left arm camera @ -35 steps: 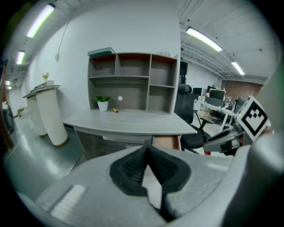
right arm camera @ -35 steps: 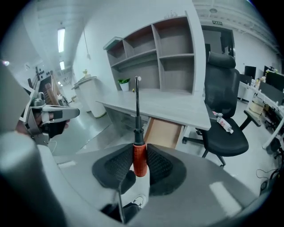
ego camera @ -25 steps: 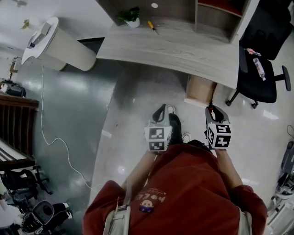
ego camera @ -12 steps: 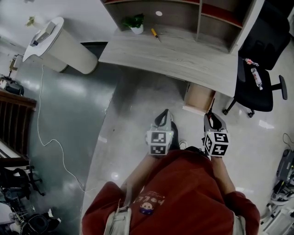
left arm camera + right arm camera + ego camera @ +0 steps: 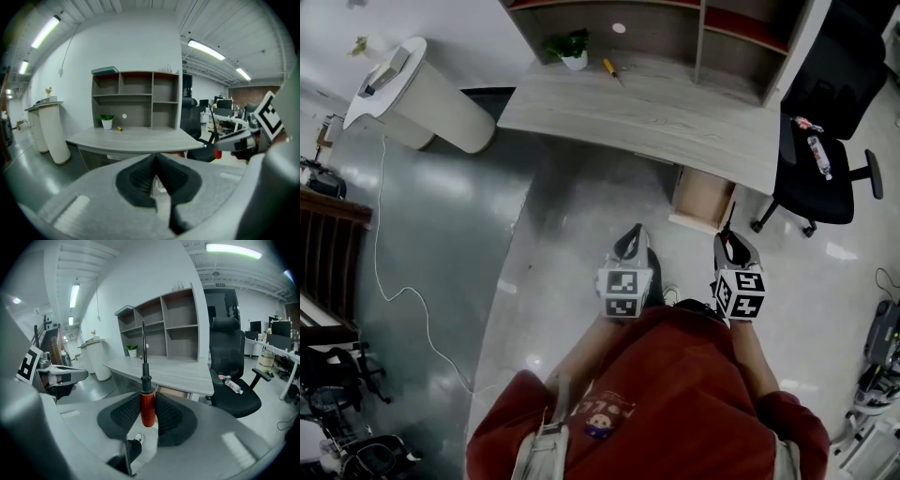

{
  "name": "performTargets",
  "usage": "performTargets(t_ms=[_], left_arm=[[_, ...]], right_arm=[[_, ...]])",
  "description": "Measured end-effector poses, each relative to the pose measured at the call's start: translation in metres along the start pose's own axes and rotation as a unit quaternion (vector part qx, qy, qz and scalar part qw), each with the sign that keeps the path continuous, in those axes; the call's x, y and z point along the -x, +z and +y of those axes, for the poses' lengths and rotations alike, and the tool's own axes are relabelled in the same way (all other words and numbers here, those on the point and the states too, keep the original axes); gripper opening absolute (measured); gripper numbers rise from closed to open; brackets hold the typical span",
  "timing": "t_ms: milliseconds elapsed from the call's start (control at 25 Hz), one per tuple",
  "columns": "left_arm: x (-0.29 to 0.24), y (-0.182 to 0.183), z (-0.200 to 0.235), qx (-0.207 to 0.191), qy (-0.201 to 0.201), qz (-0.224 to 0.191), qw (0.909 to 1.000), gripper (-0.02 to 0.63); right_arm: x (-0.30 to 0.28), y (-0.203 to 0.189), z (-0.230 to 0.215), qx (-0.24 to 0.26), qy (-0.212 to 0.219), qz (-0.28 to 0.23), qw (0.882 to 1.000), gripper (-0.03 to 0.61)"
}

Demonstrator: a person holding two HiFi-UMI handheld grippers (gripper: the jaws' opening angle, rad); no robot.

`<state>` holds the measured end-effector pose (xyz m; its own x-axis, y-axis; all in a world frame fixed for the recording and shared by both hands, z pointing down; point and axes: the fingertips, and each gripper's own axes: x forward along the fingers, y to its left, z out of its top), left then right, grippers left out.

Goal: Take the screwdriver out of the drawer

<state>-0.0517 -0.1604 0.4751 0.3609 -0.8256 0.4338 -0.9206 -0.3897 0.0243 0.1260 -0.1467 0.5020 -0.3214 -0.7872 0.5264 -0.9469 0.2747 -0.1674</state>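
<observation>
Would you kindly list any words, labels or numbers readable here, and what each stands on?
Nothing can be read for certain.
Print on the red sweatshirt: upside down, too blurred.
Label on the clear plastic bottle lying on the black office chair: too small.

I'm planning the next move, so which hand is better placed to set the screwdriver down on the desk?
Right. The right tongs clamp the screwdriver by its red handle, while the left tongs are closed and empty. Both stand back from the desk.
</observation>
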Motion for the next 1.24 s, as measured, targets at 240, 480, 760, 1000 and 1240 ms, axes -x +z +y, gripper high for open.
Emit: performTargets(t_ms=[240,480,760,1000,1240], left_arm=[[0.004,-0.007,-0.005,0.006,0.004,0.004,1.0,0.0],[0.007,-0.009,-0.004,0.009,0.007,0.003,0.9999,0.0],[0.008,-0.008,-0.001,0.01,0.01,0.005,0.9999,0.0],[0.006,-0.002,-0.004,0.008,0.016,0.002,0.9998,0.0],[0.006,-0.003,-0.001,0.01,0.024,0.006,0.9997,0.0]], right_arm=[[0.002,0.001,-0.003,0.001,0.005,-0.003,1.0,0.095],[0.0,-0.001,-0.001,0.002,0.013,-0.002,1.0,0.095],[-0.003,-0.001,0.002,0.001,0.018,0.001,1.0,0.095],[-0.002,-0.001,-0.007,-0.001,0.016,0.001,1.0,0.095],[-0.001,-0.003,-0.01,-0.002,0.016,0.002,1.0,0.095]])
